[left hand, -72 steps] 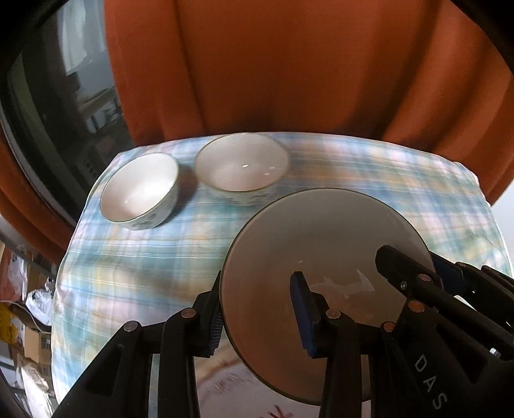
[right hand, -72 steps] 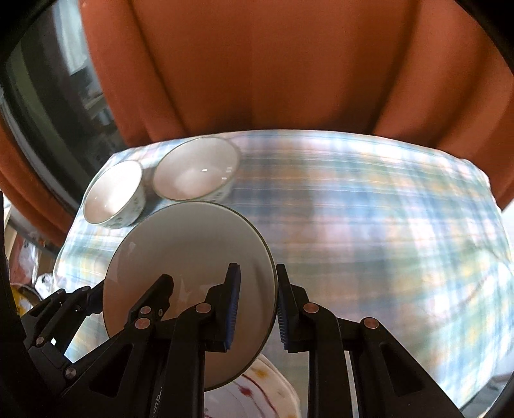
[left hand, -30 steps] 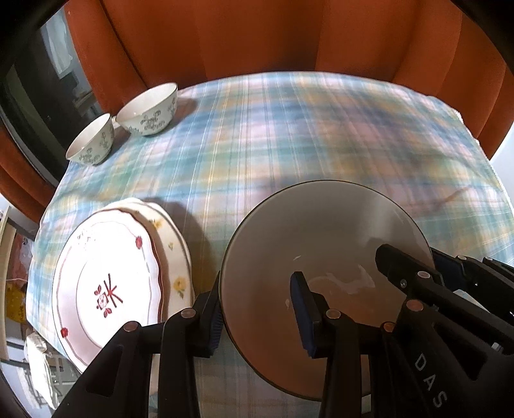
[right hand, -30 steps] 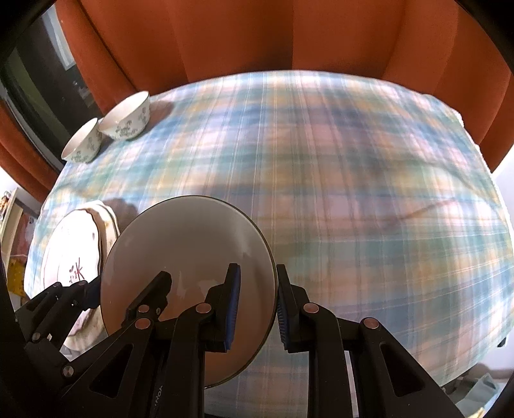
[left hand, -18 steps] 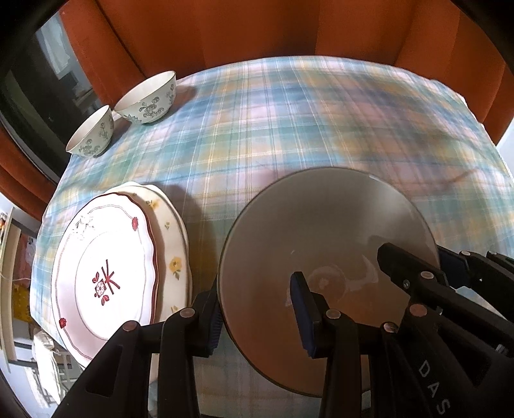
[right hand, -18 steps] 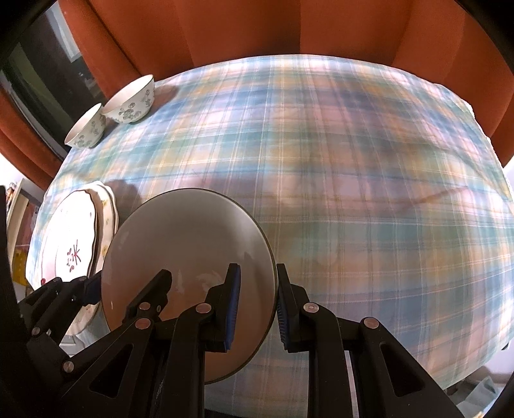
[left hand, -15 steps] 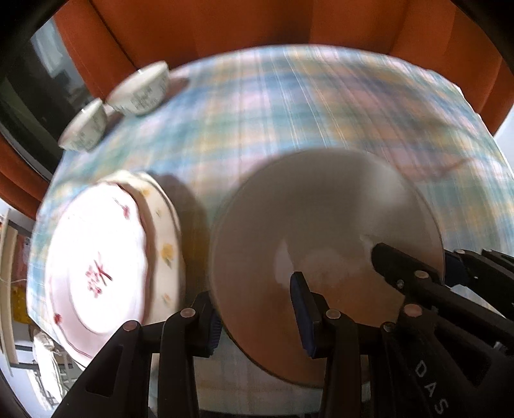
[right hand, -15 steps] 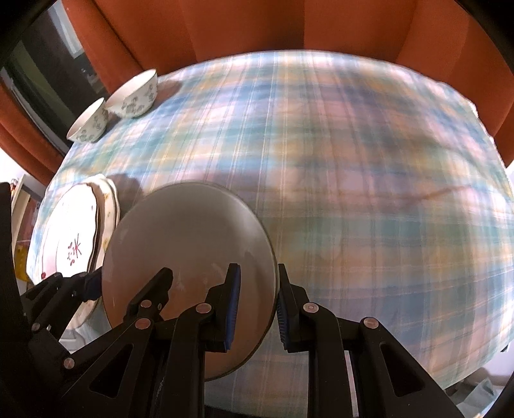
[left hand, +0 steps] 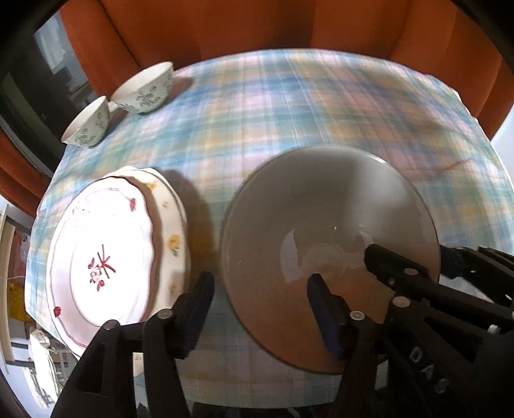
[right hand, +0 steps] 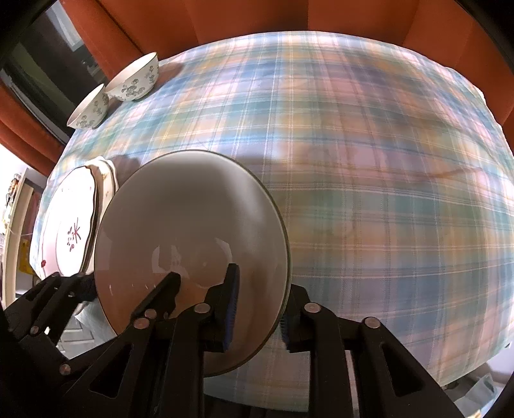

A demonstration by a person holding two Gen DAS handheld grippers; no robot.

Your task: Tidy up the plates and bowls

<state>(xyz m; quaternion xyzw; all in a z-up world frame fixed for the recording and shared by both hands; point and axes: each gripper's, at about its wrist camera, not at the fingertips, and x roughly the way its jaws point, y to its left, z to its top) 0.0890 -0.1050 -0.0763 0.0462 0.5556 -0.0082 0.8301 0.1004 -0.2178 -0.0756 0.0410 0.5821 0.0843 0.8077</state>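
A plain grey plate [left hand: 321, 225] [right hand: 192, 231] lies low over the plaid tablecloth [left hand: 289, 112], just right of a stack of floral white plates [left hand: 106, 257] [right hand: 70, 231]. Whether it rests on the cloth I cannot tell. My left gripper [left hand: 261, 308] straddles its left rim; the jaws are opening, and the outer pad stands clear of the rim. My right gripper [right hand: 259, 312] straddles the right rim, jaws also opening, pads off the plate. Two patterned bowls [left hand: 144, 90] [left hand: 86, 125] stand at the far left corner.
An orange curtain [left hand: 257, 25] hangs behind the table. The cloth [right hand: 369, 160] stretches bare to the right of the grey plate. The table's front edge lies close under both grippers, and a dark window sits at the far left.
Both grippers held the grey plate by its rims and brought it down beside the plate stack. Both pairs of jaws have now spread apart off the rims.
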